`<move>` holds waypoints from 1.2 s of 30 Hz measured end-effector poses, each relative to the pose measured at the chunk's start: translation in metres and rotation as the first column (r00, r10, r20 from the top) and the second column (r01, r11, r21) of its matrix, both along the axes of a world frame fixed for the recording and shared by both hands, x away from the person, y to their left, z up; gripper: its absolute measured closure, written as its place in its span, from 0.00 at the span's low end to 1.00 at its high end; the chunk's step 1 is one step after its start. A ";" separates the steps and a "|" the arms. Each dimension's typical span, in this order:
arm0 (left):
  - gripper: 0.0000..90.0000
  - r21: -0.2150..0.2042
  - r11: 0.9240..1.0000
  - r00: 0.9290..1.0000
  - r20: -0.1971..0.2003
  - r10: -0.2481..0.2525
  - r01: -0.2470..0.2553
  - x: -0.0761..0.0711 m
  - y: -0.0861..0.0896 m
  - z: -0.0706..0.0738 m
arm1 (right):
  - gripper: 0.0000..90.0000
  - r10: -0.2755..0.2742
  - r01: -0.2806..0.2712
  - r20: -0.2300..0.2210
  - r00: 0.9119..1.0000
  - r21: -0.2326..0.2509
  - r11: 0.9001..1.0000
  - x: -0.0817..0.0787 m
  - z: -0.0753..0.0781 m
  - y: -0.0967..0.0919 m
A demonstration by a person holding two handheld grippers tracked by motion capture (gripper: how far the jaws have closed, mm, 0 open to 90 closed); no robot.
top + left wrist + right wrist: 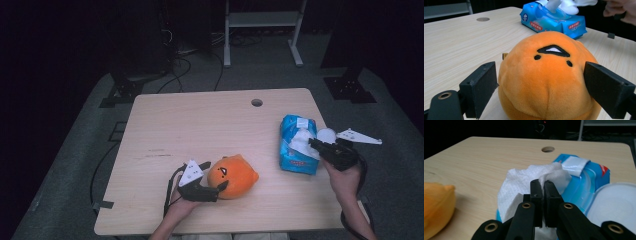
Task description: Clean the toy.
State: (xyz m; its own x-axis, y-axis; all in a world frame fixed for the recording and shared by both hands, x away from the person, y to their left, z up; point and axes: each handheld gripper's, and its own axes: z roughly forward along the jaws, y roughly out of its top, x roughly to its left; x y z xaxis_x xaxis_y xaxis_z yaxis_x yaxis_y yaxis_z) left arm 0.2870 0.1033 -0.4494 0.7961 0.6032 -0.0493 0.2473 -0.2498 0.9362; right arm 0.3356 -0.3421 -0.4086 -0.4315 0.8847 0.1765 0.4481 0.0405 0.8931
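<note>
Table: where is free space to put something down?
The far half of the table, from the round hole to the left edge, is bare. Crowded: the near edge around the orange plush toy and the right side by the wipes pack.

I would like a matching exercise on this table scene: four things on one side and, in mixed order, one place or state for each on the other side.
Things:
1. orange plush toy
2. white wipe
3. blue wipes pack
4. round hole

Places or states:
A. lid open
B. pinched by the right tongs
C. in the tabletop, at the far edge
D. between the jaws of the left tongs

Pairs: 1-D, 2-B, 3-A, 4-C
</note>
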 end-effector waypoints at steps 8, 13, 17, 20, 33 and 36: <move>0.15 0.014 1.000 1.000 0.006 -0.018 0.018 0.000 -0.001 -0.001 | 0.96 0.158 -0.160 0.086 0.984 0.014 0.987 -0.035 0.033 0.022; 0.16 0.017 1.000 1.000 0.006 -0.022 0.022 0.000 -0.001 -0.001 | 0.96 0.295 -0.297 0.117 0.948 0.000 0.955 -0.068 0.046 0.048; 0.16 0.021 0.999 1.000 0.008 -0.029 0.029 -0.001 -0.002 -0.002 | 0.96 0.424 -0.428 0.104 0.900 0.021 0.903 -0.097 0.050 0.069; 0.16 0.017 0.999 1.000 0.004 -0.029 0.029 -0.001 -0.003 -0.002 | 0.96 0.473 -0.479 0.105 0.875 0.040 0.877 -0.111 0.054 0.076; 0.16 0.018 0.999 0.999 0.000 -0.042 0.042 -0.002 -0.005 -0.004 | 0.95 0.579 -0.577 -0.056 0.813 0.050 0.815 -0.106 0.034 0.107; 0.16 0.018 0.999 0.999 -0.001 -0.043 0.043 -0.002 -0.005 -0.004 | 0.95 0.569 -0.572 -0.096 0.817 -0.009 0.820 -0.082 0.013 0.127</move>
State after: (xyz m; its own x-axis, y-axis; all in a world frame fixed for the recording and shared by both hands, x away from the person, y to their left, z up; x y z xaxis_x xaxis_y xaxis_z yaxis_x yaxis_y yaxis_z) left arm 0.2854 0.0978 -0.4535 0.8212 0.5693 -0.0394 0.2366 -0.2768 0.9313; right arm 0.2540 -0.2151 -0.3957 -0.8457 0.4909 0.2093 0.4087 0.3436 0.8455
